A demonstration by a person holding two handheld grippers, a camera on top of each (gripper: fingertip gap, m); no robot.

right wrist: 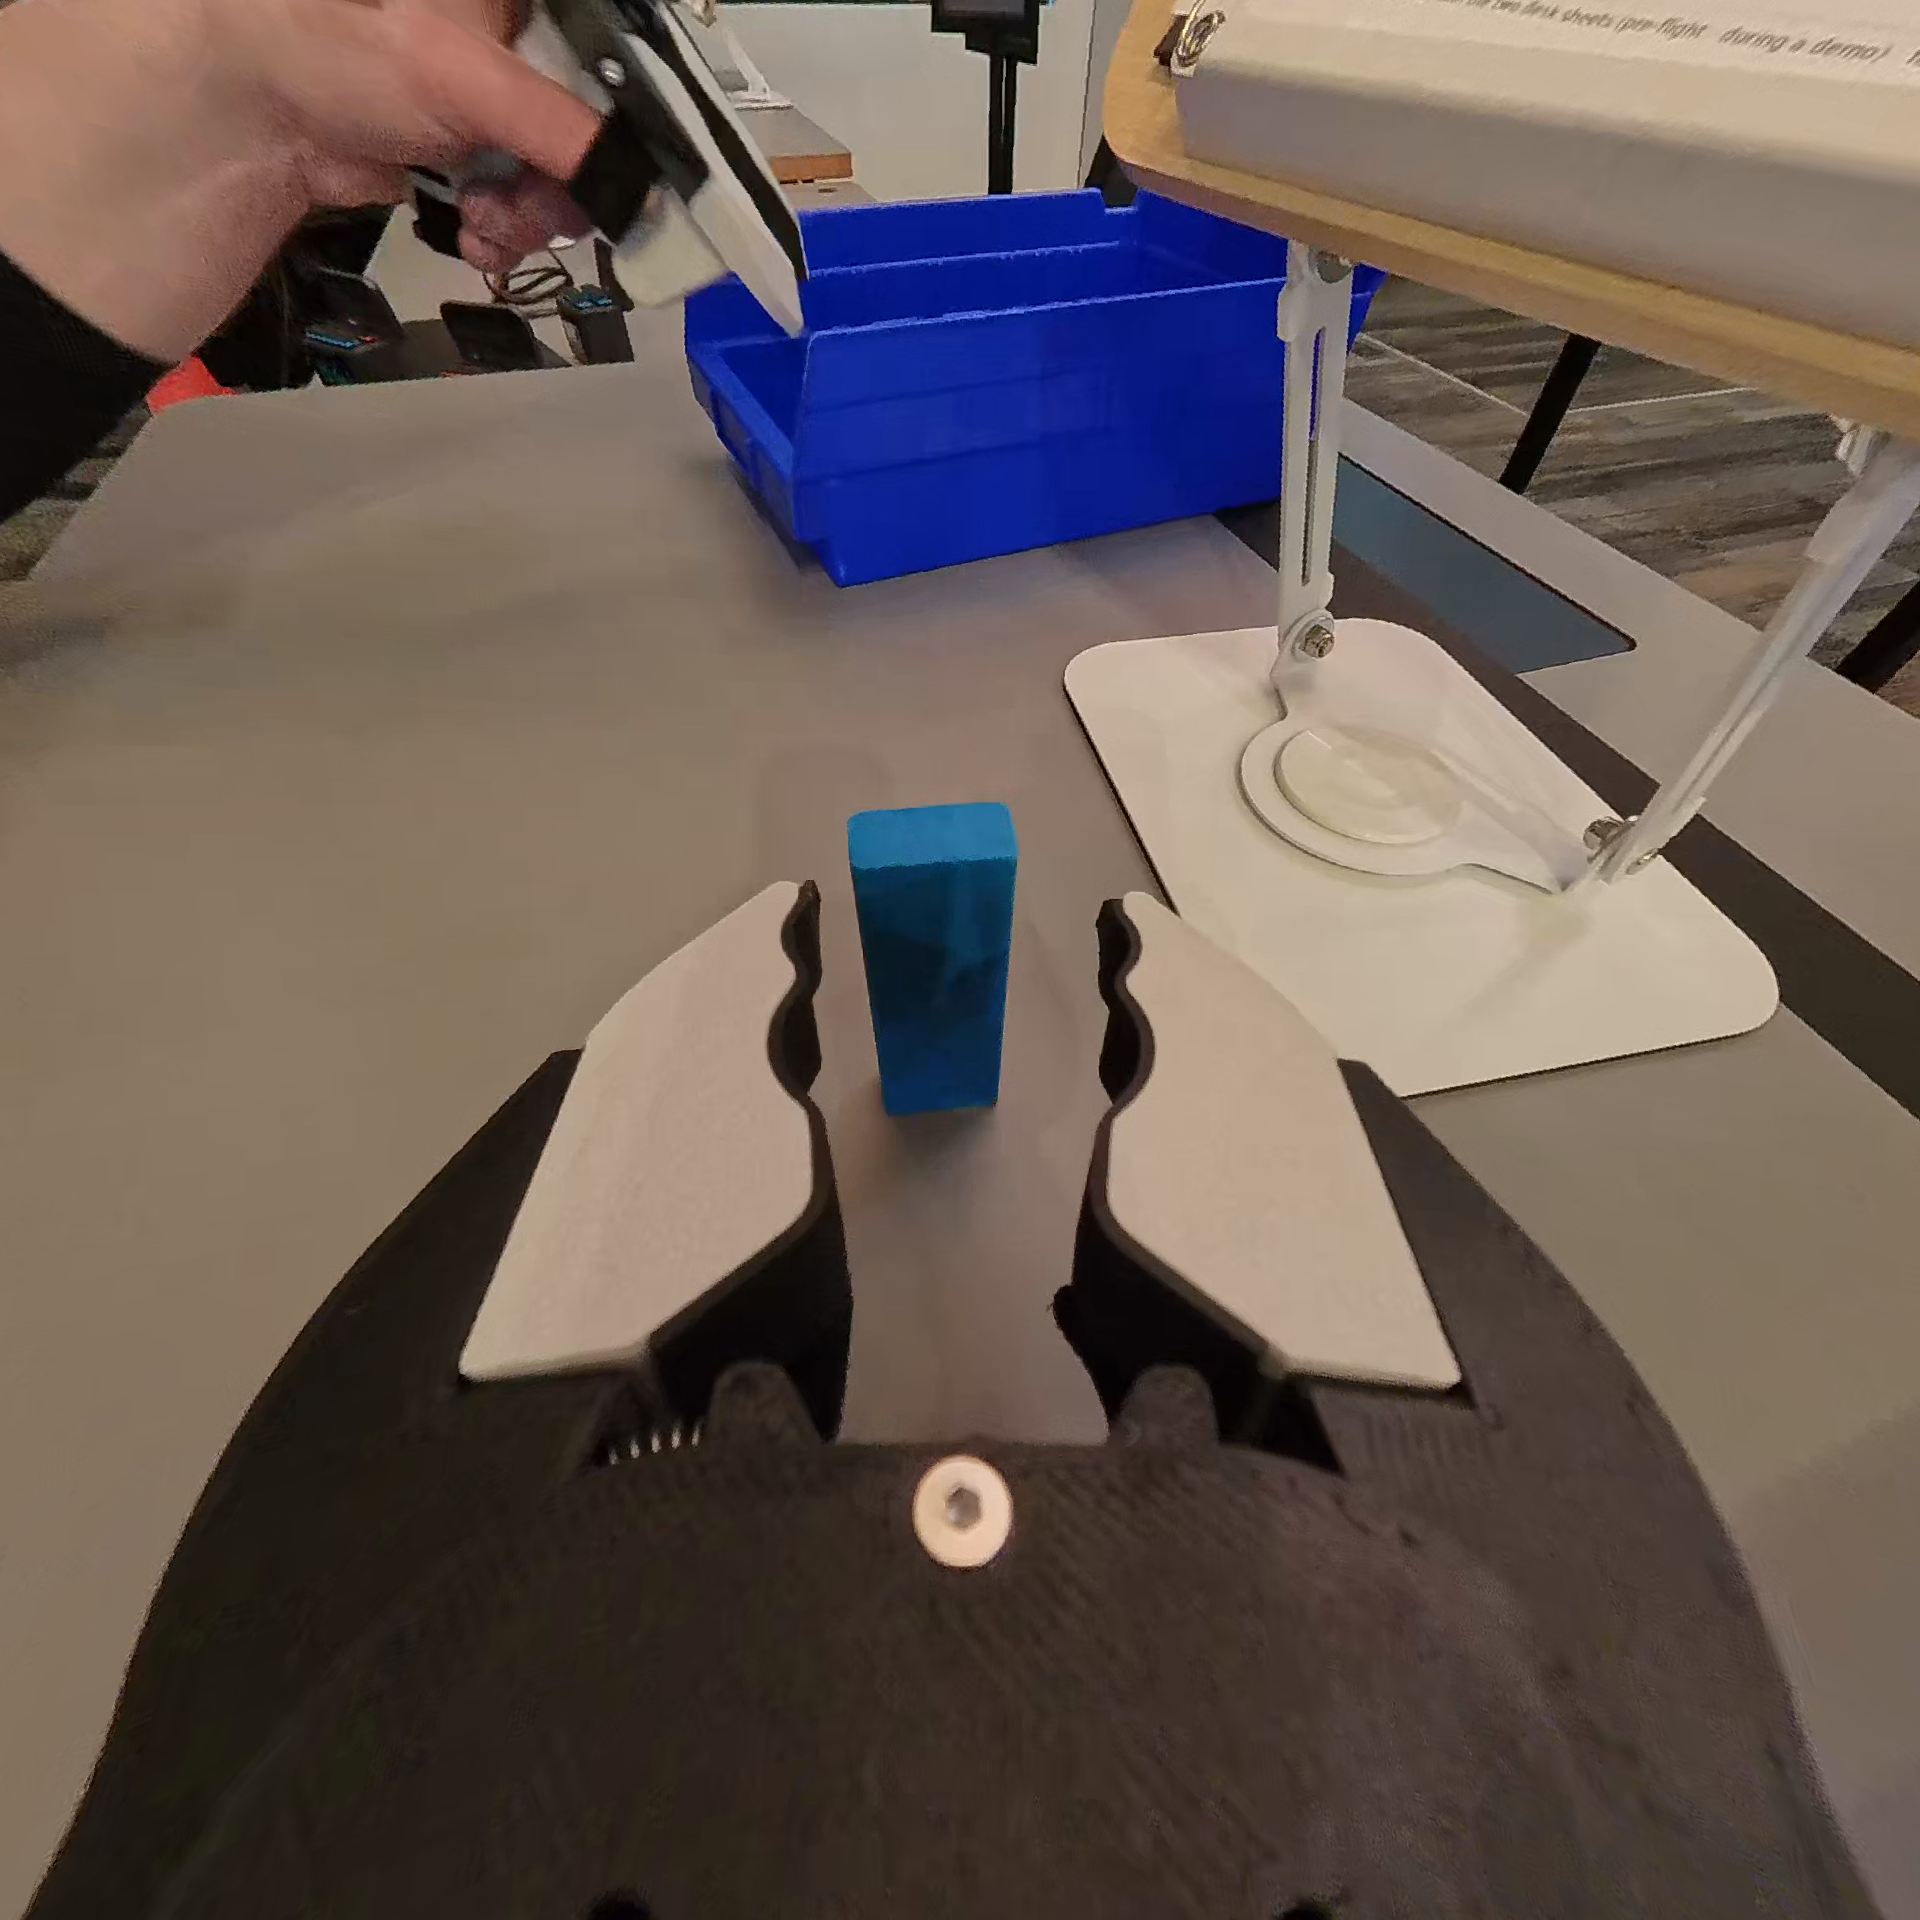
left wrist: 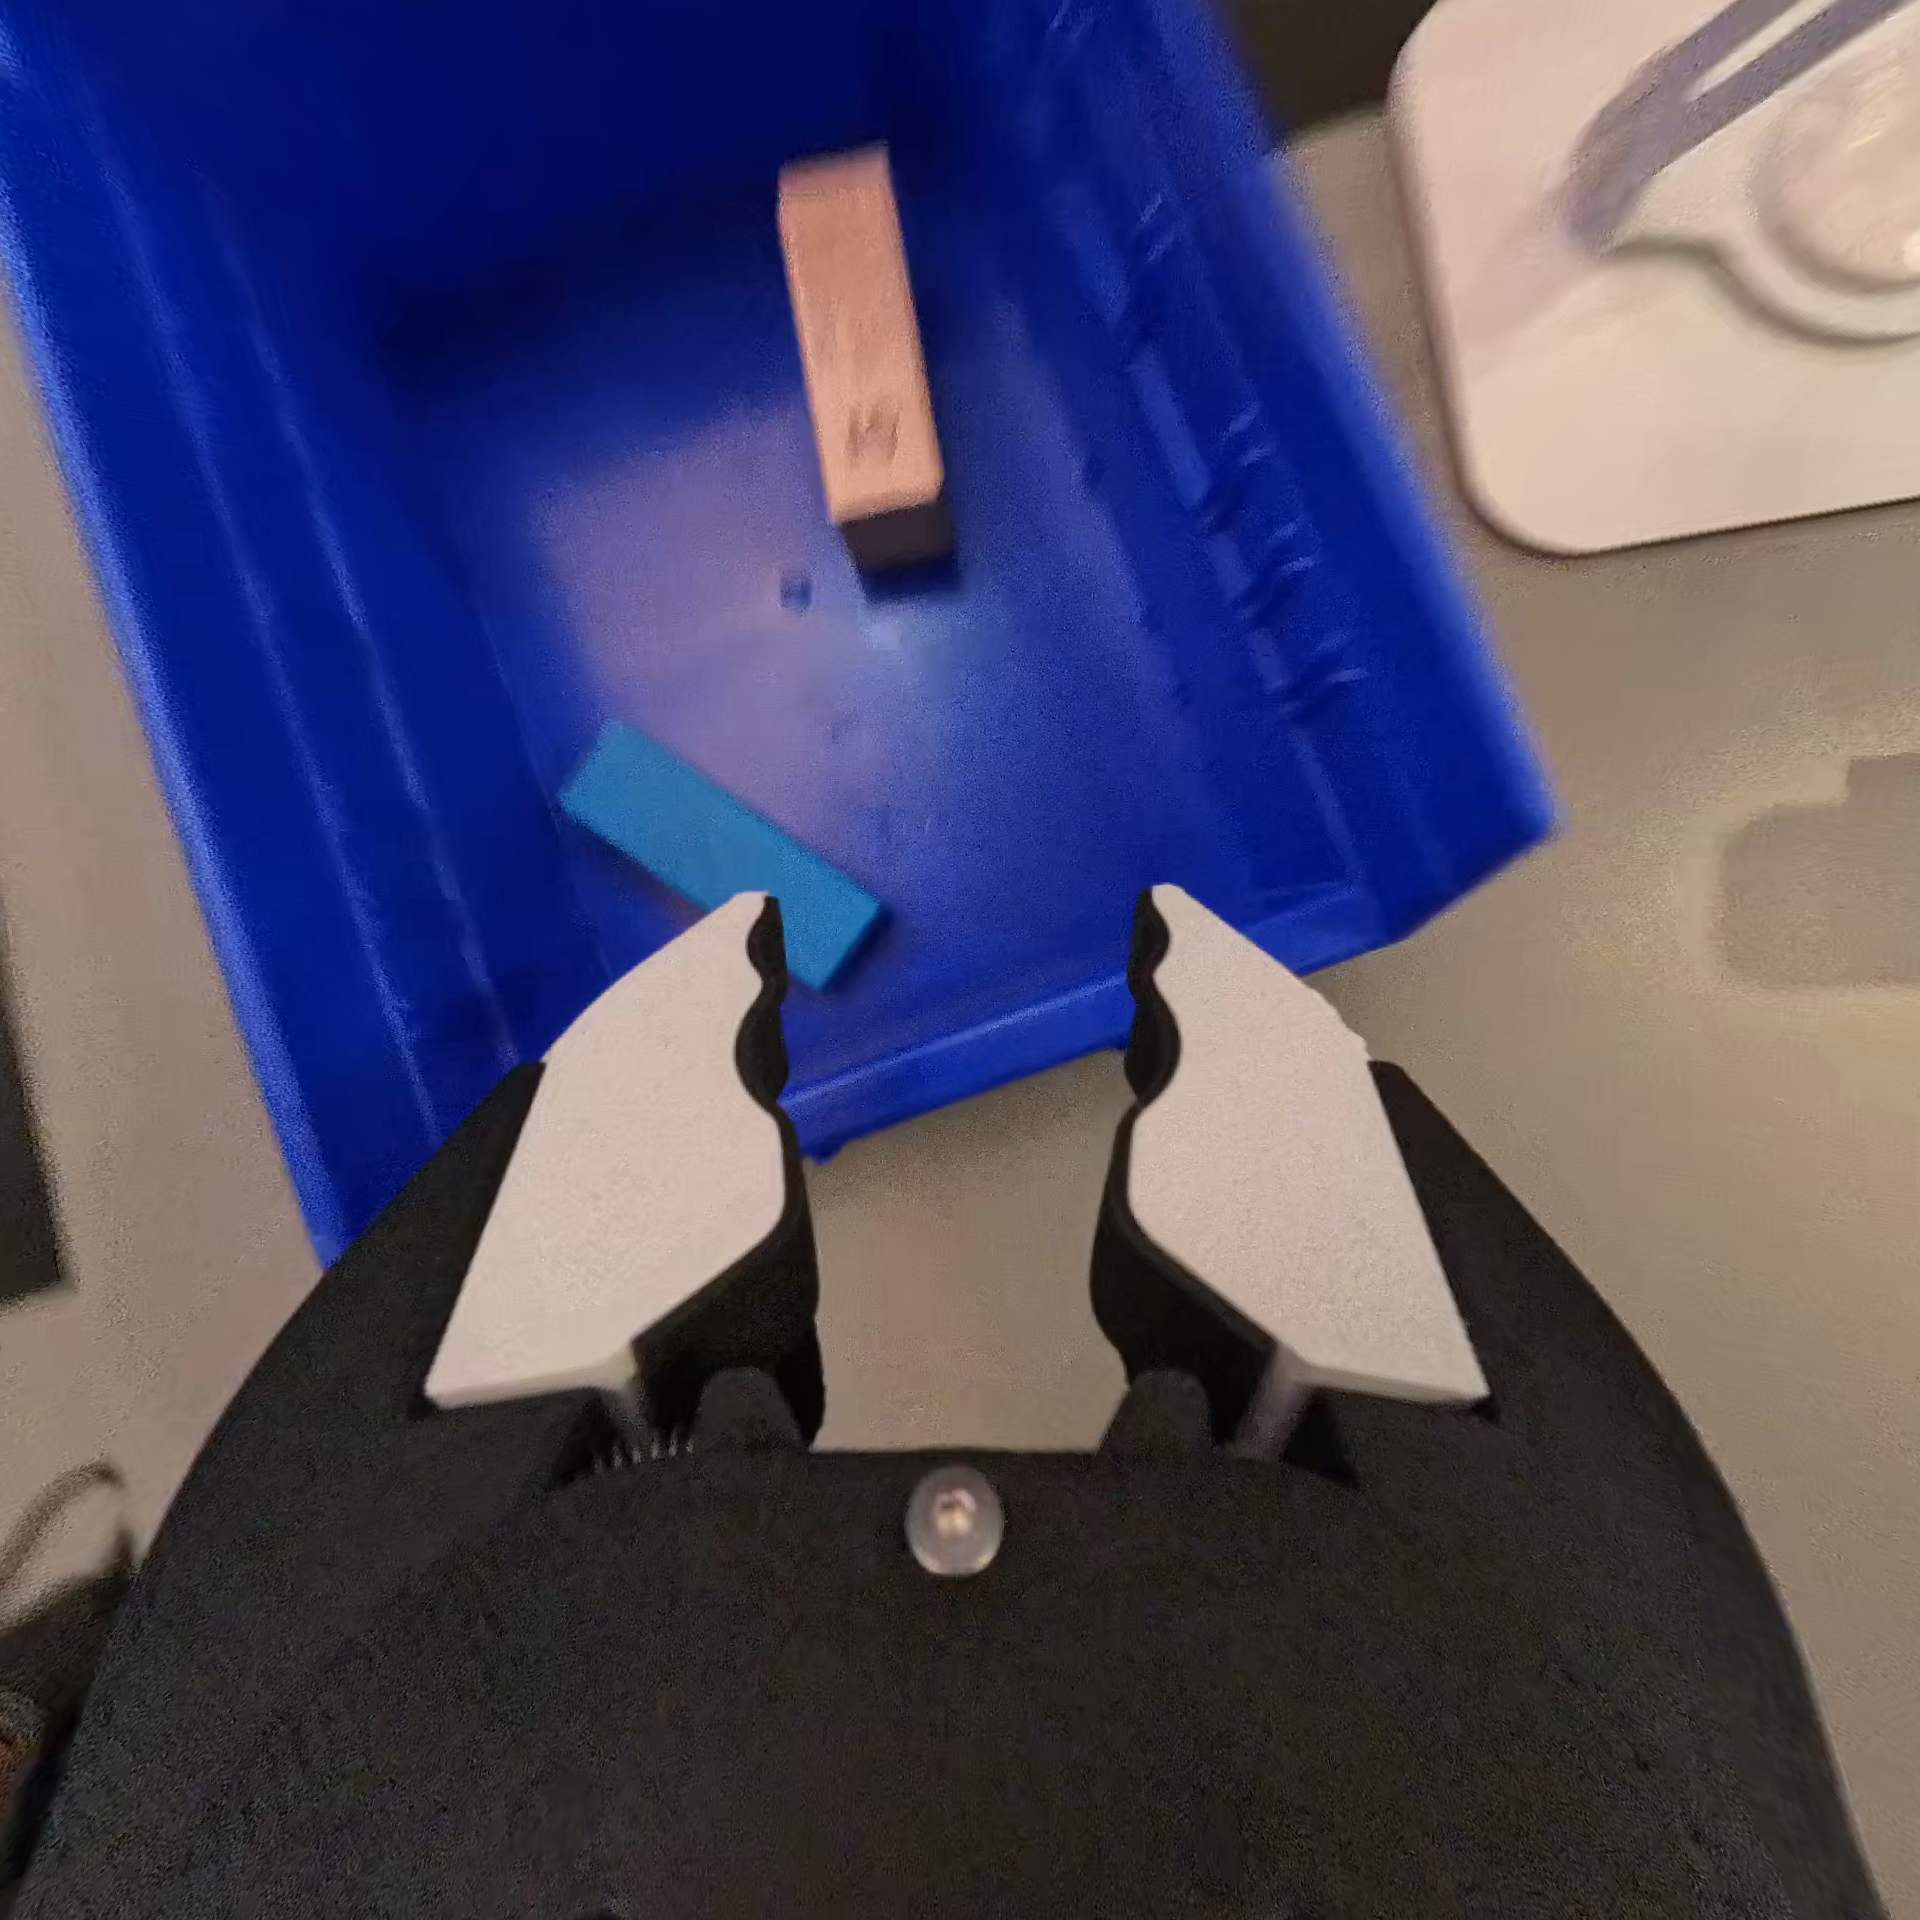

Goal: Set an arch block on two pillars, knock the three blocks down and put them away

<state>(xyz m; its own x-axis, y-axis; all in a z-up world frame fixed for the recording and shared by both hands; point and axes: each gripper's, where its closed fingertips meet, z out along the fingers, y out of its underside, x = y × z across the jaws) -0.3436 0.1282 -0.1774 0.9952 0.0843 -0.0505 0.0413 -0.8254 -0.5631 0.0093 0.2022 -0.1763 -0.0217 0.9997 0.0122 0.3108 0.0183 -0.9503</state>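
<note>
In the left wrist view a blue bin holds a tan wooden block and a flat light-blue block lying on its floor. My left gripper is open and empty above the bin's near edge. In the right wrist view a blue block stands upright on the grey table. My right gripper is open, its fingers on either side of the block without touching it. The left gripper, held by a hand, hovers over the bin at the back.
A white stand with a flat base and thin struts sits right of the block and carries a wooden board overhead. The same base shows in the left wrist view right of the bin. The table edge runs along the right. There is about 35 centimetres between the tips of the two grippers.
</note>
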